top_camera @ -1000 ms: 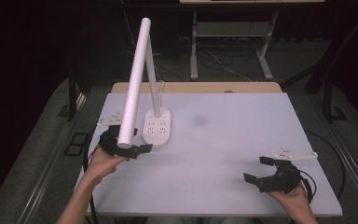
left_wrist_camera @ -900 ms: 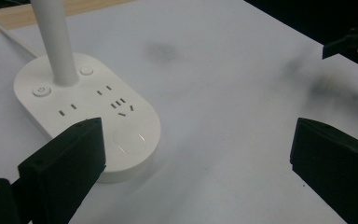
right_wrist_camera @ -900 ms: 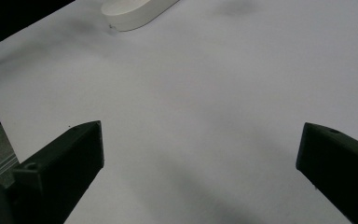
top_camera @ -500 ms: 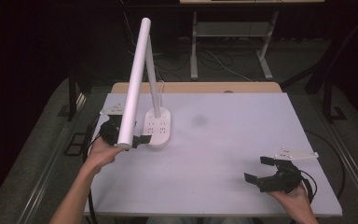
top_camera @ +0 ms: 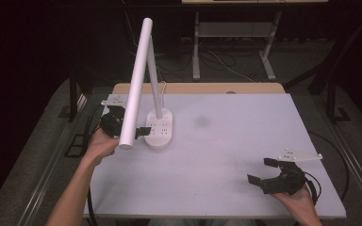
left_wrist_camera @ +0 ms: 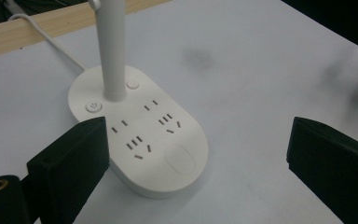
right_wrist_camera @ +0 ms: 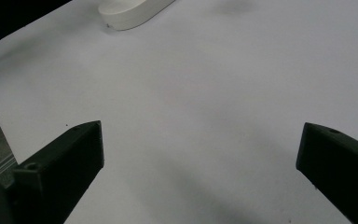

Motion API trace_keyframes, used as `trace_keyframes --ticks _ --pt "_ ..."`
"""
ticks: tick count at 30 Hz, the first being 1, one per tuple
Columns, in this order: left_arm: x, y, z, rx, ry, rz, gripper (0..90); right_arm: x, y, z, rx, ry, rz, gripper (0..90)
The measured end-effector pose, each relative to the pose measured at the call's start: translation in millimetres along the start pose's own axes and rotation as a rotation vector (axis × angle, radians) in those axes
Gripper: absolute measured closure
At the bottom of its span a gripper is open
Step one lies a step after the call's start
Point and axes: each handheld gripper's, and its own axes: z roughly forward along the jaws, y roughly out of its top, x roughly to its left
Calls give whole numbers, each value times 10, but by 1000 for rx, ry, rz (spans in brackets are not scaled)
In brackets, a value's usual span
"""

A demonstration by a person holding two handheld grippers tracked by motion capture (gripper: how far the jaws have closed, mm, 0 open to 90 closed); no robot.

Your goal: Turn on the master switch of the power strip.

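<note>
A white desk lamp stands at the table's back left; its oval base (top_camera: 160, 129) carries socket slots and two buttons, and its long tube head (top_camera: 136, 80) slants toward me. My left gripper (top_camera: 140, 131) is open just left of the base, partly hidden behind the tube. In the left gripper view the base (left_wrist_camera: 140, 135) lies between the wide-apart jaws of the left gripper (left_wrist_camera: 200, 140), near the left one, and the stem (left_wrist_camera: 112, 51) rises from it. My right gripper (top_camera: 260, 171) rests open at the front right, and the right gripper (right_wrist_camera: 200, 140) has bare table between its jaws.
The white table (top_camera: 226, 141) has a wooden strip (top_camera: 198, 88) along its far edge and a faint dark smudge (top_camera: 201, 121) near the middle. A white cable (left_wrist_camera: 42, 37) runs from the base toward that strip. A metal stand (top_camera: 195, 47) sits on the floor beyond.
My left gripper has moved away from me, up alongside the lamp base, staying open. The right gripper and the lamp have not moved.
</note>
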Motion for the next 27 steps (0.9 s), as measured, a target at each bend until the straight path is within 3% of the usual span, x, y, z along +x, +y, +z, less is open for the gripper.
trace_keyframes --ticks 15,21,27 --pt "271 133 81 6 51 -16 95 -10 -7 7 1 -4 -6 1" --pt "381 135 110 3 67 -57 140 -24 -10 -3 1 -3 1 1" --pt "479 108 120 -46 74 -117 277 -20 -14 -5 2 -2 -1 1"
